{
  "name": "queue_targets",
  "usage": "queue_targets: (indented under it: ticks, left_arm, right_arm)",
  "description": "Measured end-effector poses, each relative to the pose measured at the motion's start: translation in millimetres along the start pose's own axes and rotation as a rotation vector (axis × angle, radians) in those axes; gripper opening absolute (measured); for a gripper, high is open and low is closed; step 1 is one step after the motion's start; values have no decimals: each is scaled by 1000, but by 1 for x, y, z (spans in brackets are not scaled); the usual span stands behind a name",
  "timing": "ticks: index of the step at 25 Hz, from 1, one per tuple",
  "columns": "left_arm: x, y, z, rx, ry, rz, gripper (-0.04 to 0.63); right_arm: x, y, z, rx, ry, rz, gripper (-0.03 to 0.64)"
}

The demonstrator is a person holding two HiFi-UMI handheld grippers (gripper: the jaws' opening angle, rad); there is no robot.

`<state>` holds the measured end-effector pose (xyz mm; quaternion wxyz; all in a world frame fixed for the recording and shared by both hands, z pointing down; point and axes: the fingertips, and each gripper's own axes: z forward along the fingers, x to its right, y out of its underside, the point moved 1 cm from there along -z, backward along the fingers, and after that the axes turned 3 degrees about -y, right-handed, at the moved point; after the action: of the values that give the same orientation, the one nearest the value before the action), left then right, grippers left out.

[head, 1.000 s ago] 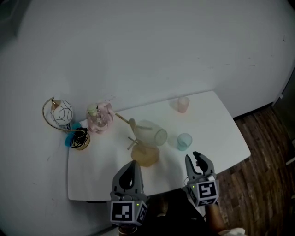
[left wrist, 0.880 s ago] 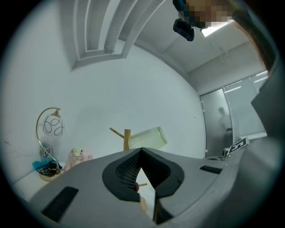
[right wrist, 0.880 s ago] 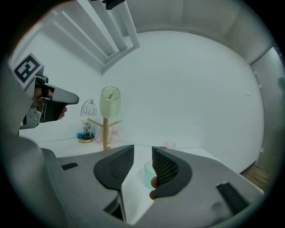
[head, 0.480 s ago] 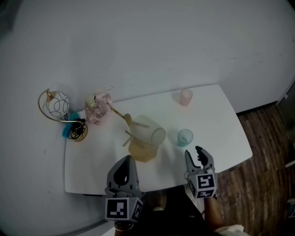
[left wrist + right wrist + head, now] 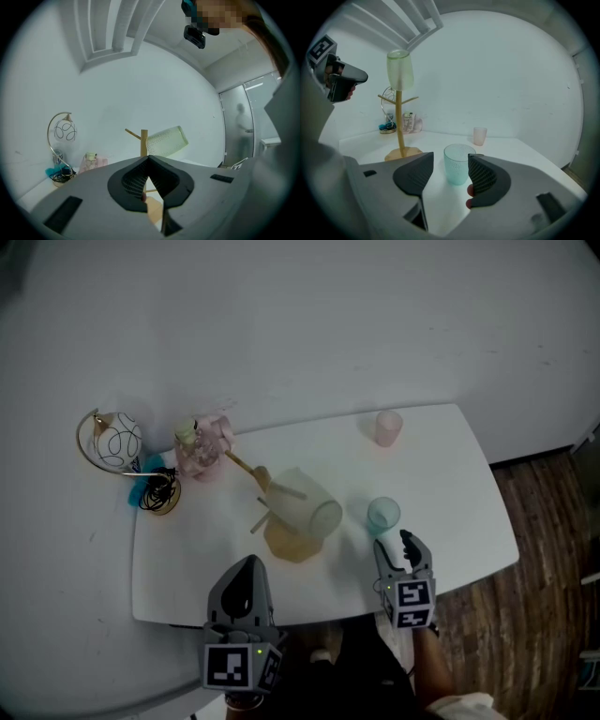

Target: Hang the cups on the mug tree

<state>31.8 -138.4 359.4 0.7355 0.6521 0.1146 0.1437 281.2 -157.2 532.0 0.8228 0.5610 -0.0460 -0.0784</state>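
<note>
The wooden mug tree (image 5: 289, 542) stands mid-table with a pale translucent cup (image 5: 307, 505) hung tilted on its top peg; both also show in the right gripper view as mug tree (image 5: 399, 123) and pale cup (image 5: 400, 69). A teal cup (image 5: 382, 514) stands upright to its right, and a pink cup (image 5: 388, 427) stands near the far edge. My right gripper (image 5: 396, 546) is just behind the teal cup (image 5: 458, 163), jaws opening, nothing pressed between them. My left gripper (image 5: 247, 565) hovers at the near edge, shut and empty, facing the mug tree (image 5: 144, 142).
At the far left of the white table (image 5: 450, 474) are a gold ring lamp (image 5: 108, 441), a pink bottle set (image 5: 202, 452) and a blue item with black cable (image 5: 150, 495). Wooden floor (image 5: 553, 521) lies beyond the right edge.
The right gripper has moved forward up to the teal cup and its jaws have spread wider. The left gripper has drawn back slightly toward the near edge.
</note>
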Motion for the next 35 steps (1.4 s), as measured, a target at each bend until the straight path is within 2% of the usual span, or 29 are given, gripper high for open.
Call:
queue_targets:
  ticks: [8, 17, 35]
  left_arm:
    - [-12, -4, 2, -18, -28, -22, 0]
    - [-23, 3, 13, -37, -55, -7, 0]
    - [-26, 20, 36, -112, -66, -9, 0]
  right_arm:
    - [7, 15, 16, -47, 18, 30, 255]
    - [11, 29, 38, -88, 17, 34, 272]
    - [21, 56, 73, -194, 6, 50, 308]
